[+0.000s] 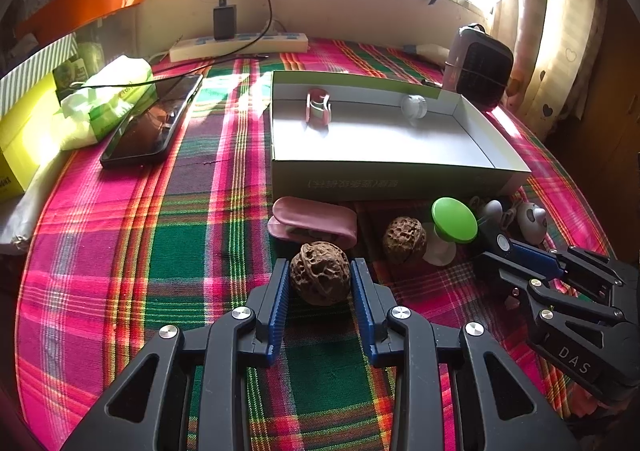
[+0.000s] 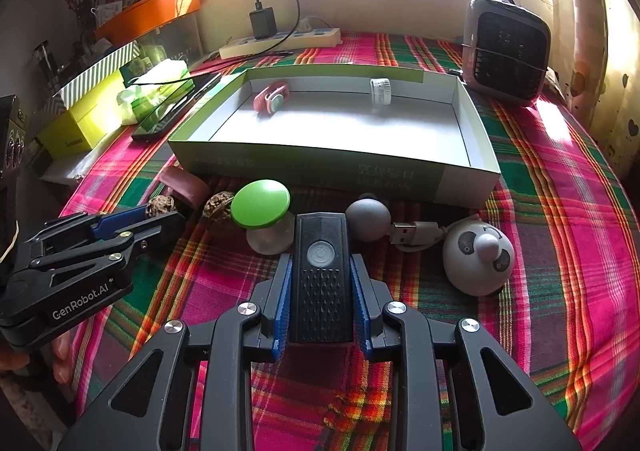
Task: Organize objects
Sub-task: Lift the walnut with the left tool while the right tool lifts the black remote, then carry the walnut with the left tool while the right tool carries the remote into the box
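Your right claw (image 2: 320,291) is closest to the lens, and it is clenched on a black clicker (image 2: 320,271) with a round power button. Blue pads press both long sides of it, and it lies low over the checked cloth (image 2: 560,235). Your left claw (image 1: 320,283) has a bumpy walnut (image 1: 320,273) between its pads. They sit right against the nut's sides, so it looks grasped too (I can't see any gap).

Past both claws stands the open box (image 2: 476,155). Only two small things are in it so far: a pink thing (image 2: 272,97) at the far left and a little clear jar (image 2: 380,90) at the far right. That looks like an early start.

Much is left on the cloth, between your claws and the box. Ahead and to the left of your right claw stand a green-topped mushroom thing (image 2: 261,203) and a second walnut (image 2: 218,211). Just ahead of your left claw lies a pink case (image 1: 314,221). Ahead and to the right of your right claw are a grey ball (image 2: 368,219), a USB plug (image 2: 412,233) and a panda toy (image 2: 478,257).

Writing you can read: "GenRobot.AI" on the left claw's side and "DAS" on the right claw's side. Print on the box front is too blurry to read.
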Available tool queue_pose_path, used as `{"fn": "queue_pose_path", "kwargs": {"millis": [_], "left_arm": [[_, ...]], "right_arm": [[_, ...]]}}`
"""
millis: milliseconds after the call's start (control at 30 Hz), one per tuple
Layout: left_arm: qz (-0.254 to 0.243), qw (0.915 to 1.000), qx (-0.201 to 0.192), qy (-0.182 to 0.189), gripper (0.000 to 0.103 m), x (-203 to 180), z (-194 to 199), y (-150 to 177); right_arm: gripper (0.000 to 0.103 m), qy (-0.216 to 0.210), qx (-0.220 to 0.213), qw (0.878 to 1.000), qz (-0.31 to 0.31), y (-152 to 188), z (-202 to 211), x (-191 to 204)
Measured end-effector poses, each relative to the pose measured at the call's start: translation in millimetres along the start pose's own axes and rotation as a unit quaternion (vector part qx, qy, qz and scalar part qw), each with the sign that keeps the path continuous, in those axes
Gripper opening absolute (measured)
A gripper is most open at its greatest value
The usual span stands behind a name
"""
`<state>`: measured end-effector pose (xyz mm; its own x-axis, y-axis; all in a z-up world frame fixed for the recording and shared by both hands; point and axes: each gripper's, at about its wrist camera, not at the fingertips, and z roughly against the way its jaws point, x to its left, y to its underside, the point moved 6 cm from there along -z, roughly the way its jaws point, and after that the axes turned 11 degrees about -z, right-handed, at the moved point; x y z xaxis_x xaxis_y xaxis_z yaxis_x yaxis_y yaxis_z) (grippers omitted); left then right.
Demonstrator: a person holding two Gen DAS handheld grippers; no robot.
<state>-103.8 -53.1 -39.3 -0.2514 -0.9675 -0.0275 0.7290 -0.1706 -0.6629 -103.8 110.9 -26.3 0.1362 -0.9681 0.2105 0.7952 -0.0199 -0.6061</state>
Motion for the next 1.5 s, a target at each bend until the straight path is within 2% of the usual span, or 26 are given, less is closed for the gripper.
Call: {"fn": "queue_pose_path", "kwargs": {"millis": [767, 1333, 1500], "left_arm": [[-0.02, 0.9995, -0.025, -0.003, 0.029, 10, 32, -5], [-0.037, 0.9988, -0.03, -0.005, 0.029, 13, 39, -17], [-0.04, 0.9986, -0.035, -0.003, 0.029, 8, 34, -33]], "right_arm": [[0.028, -0.026, 0.003, 0.999, -0.018, -10, 13, -8], [0.028, -0.024, -0.009, 0.999, -0.019, -29, 20, -10], [0.028, -0.022, -0.016, 0.999, -0.021, -41, 22, -14]]}}
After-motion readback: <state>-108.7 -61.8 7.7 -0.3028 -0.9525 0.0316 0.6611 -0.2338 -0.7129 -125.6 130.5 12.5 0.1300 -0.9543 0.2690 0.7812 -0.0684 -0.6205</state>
